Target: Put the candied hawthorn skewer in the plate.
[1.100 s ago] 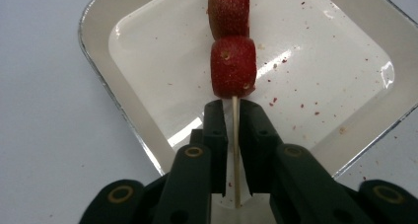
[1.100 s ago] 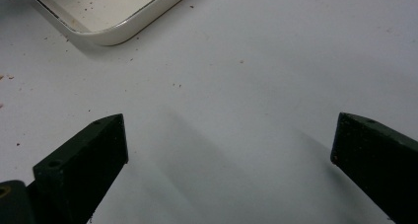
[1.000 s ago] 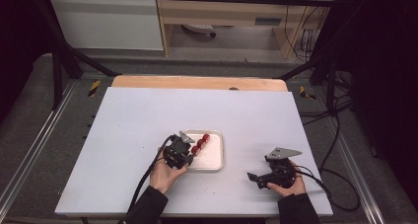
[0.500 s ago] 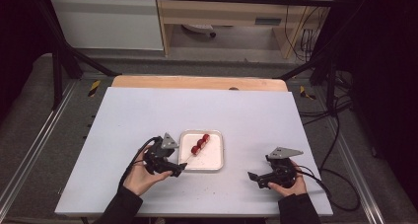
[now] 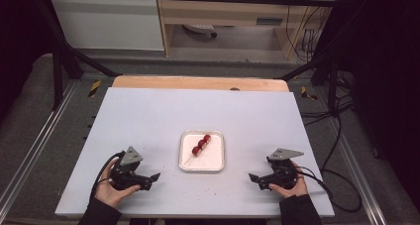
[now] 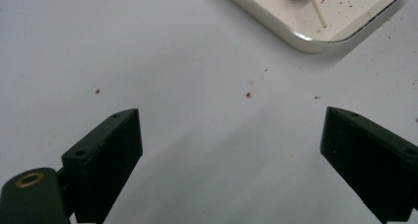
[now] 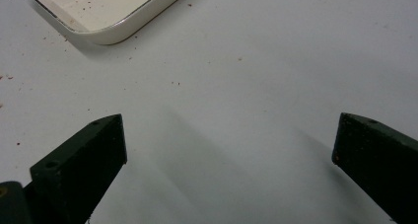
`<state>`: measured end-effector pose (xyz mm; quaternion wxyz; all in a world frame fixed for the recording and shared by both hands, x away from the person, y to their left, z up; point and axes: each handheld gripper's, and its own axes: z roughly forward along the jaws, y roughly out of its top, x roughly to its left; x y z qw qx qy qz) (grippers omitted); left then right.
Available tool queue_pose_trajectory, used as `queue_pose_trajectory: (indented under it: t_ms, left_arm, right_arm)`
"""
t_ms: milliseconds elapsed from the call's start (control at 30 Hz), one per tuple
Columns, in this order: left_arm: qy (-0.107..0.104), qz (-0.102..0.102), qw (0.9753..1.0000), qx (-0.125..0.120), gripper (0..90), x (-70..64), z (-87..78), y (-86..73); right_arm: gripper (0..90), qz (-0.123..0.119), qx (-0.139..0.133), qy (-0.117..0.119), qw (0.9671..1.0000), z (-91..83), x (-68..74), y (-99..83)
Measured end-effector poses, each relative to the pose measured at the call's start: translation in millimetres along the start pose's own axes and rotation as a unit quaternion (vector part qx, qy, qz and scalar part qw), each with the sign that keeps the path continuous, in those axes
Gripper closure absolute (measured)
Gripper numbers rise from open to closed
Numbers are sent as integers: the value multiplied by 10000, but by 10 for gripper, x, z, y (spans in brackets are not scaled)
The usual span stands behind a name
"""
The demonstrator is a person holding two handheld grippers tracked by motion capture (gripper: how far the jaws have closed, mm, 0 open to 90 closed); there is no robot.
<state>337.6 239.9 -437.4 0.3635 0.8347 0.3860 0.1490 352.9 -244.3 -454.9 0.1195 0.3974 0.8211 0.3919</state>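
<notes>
My left gripper (image 5: pixel 154 177) rests low over the near left part of the white bench (image 5: pixel 148 116), its jaws spread wide with nothing between them. In the left gripper view the jaws frame bare bench surface dotted with a few red crumbs (image 6: pixel 248 94), and the near corner of the tray (image 6: pixel 315 41) sits beyond them, well clear of the jaw tips.

My right gripper (image 5: pixel 252 177) sits at the near right, jaws likewise wide apart and empty, pointing left toward the tray. In the right gripper view a rounded tray corner shows at the far left, apart from the jaws.

The small white tray (image 5: pixel 218 163) lies between my two grippers, a little farther from me than both. On it lies a skewer of red fruit (image 5: pixel 200 144), set diagonally, with the round pieces toward the far end and the bare stick (image 5: pixel 190 159) pointing near and left. Neither gripper touches the tray or the skewer.
</notes>
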Motion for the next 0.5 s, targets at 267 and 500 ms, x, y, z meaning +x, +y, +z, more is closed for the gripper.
queue_pose_trajectory:
  t_ms: [267, 500]
  left_arm:
    - [-95, -75, 9999, -120, 77, 138, -49, -170]
    - [-106, -31, 9999, -90, 79, 135, -24, -178]
  right_arm:
    - [7, -27, 22, 27, 10000, 9, 8, -6]
    - [7, -18, 20, 45, 10000, 5, 11, -7]
